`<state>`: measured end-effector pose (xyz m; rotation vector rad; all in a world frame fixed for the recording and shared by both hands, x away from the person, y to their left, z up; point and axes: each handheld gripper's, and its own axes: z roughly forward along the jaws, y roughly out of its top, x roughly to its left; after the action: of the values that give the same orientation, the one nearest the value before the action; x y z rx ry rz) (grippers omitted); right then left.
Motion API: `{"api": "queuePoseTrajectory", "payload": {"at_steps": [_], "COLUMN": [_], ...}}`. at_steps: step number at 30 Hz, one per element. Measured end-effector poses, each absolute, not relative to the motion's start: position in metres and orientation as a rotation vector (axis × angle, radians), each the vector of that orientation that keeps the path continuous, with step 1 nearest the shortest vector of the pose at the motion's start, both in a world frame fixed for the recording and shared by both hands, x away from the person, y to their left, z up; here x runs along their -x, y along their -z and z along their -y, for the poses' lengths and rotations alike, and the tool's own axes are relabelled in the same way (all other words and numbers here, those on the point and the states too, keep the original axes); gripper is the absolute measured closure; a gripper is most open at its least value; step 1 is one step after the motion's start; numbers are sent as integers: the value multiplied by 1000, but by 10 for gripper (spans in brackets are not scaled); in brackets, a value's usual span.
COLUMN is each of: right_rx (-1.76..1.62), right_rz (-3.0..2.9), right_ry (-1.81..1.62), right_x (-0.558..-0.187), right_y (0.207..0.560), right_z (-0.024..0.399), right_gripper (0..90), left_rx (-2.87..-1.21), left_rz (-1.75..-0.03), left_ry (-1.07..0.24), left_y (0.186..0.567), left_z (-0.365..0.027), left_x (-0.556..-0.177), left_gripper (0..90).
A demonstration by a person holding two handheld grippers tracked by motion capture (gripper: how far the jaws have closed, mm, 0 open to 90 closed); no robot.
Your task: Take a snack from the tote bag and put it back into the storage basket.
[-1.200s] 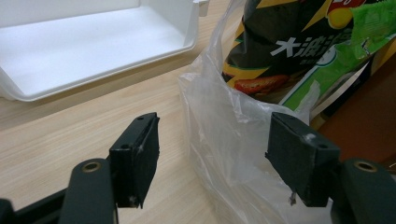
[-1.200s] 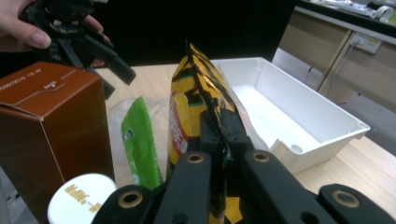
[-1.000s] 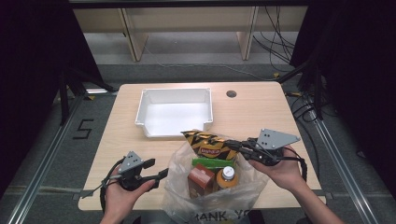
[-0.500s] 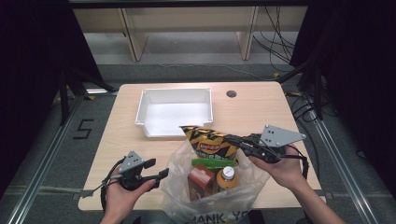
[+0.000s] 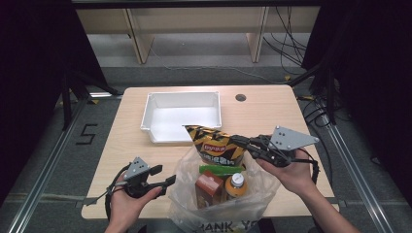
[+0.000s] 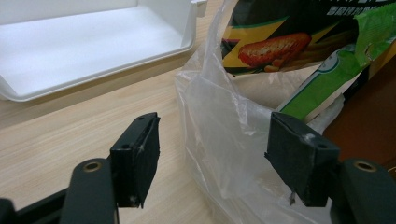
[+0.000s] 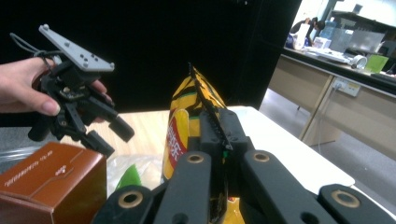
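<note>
Black curtains are enclosing the light wooden worktop; grey floor is lying beyond, cables are trailing past wooden furniture legs.

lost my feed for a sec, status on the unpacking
Right gripper shut on chip bag, bag above plastic bag. Left gripper open beside plastic bag, holding nothing. Brown box, bottle inside. White bin nothing between.

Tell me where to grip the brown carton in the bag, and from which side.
Grip the brown carton by its top, coming straight down through the bag's open mouth. It stands upright with its flat sides walled in by plastic, the bottle close beside it, and the green packet behind, so probably just the top is free.
</note>
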<state>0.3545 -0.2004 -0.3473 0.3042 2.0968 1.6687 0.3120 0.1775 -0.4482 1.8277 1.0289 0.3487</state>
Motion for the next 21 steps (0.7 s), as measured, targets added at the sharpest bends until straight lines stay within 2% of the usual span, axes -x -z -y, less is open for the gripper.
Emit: {"api": "queuePoseTrajectory", "payload": {"at_steps": [21], "right_rx": [-303], "right_rz": [-2074], "right_ry": [-1717], "right_x": [-356], "right_y": [335], "right_z": [191], "right_gripper": [900], "left_rx": [-1825], "left_rz": [-1025], "left_ry": [-339], "left_y": [449], "left_z": [-176], "left_x": [-312], "left_gripper": [341]}}
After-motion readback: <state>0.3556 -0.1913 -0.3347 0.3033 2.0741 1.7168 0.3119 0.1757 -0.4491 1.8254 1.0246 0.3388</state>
